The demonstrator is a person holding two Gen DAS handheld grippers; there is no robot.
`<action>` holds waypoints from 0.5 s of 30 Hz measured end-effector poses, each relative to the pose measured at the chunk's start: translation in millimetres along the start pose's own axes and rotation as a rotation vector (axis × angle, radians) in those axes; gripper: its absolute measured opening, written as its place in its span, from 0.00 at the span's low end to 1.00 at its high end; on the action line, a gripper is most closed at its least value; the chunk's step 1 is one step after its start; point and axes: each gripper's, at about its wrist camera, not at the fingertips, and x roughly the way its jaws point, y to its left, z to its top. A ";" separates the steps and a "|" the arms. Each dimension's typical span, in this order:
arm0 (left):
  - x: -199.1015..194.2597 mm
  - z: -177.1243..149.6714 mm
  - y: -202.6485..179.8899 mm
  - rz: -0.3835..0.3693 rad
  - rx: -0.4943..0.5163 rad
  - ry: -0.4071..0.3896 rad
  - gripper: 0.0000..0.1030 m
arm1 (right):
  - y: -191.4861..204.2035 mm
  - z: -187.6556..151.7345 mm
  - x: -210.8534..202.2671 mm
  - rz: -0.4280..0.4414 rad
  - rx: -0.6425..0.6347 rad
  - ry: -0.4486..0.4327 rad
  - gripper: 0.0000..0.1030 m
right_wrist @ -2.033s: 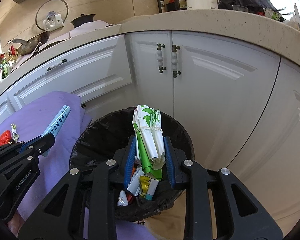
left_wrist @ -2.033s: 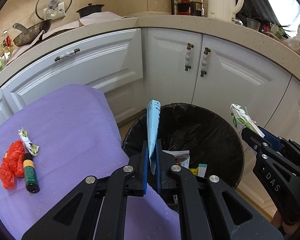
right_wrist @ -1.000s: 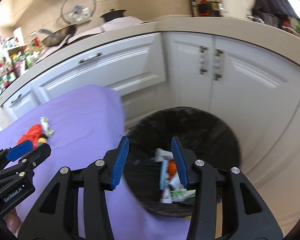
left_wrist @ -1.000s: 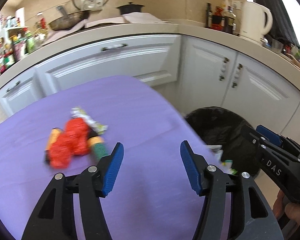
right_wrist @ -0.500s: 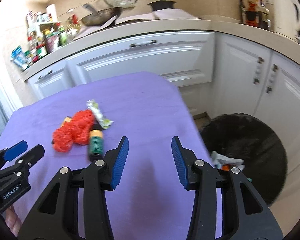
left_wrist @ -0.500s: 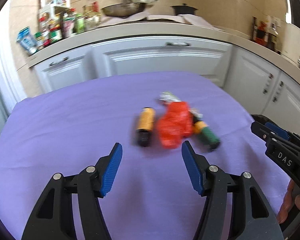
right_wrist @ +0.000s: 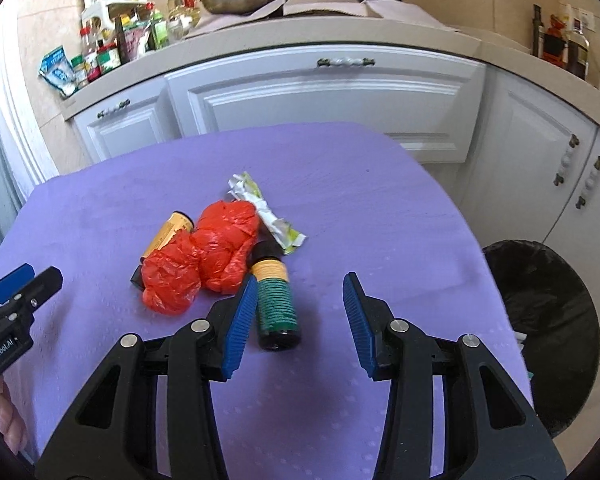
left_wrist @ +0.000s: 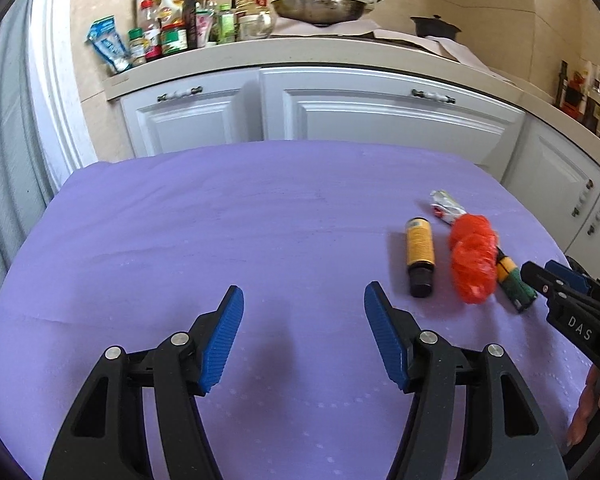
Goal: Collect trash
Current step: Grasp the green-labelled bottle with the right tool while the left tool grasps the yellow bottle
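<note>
Closest in, the left hand-held gripper (left_wrist: 302, 336) hangs over a bare part of the purple surface (left_wrist: 220, 220). Its blue jaws stand wide apart with nothing between them, so it looks ready to pick something up.

The right hand-held gripper (right_wrist: 300, 312) is partly open and holds nothing too. The green-and-yellow bottle (right_wrist: 276, 300) lies just in front of it, next to its left jaw, so I think that is the piece it goes for.

A little further, the red plastic bag (right_wrist: 204, 256) lies bunched up and touches that bottle. The yellow bottle (right_wrist: 168, 232) pokes out from behind the bag. The crumpled wrapper (right_wrist: 264, 212) lies past them, towards the far edge. All this trash sits in one heap in the middle, easy for both grippers to reach.

The black trash bin (right_wrist: 540, 320) stands on the floor by the surface's right edge, close enough for dropping things in.
</note>
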 end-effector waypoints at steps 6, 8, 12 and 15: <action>4.1 0.5 6.1 -0.010 -0.010 0.009 0.60 | 9.2 2.6 11.2 -0.008 -0.026 0.034 0.40; 6.0 1.1 6.5 -0.015 -0.012 0.011 0.60 | 10.3 3.1 15.3 -0.011 -0.029 0.049 0.33; 8.8 2.3 5.7 -0.024 -0.011 0.014 0.60 | 12.2 2.9 23.5 -0.009 -0.040 0.085 0.30; 11.7 3.9 3.8 -0.032 -0.009 0.019 0.62 | 12.4 1.6 27.9 0.004 -0.045 0.111 0.26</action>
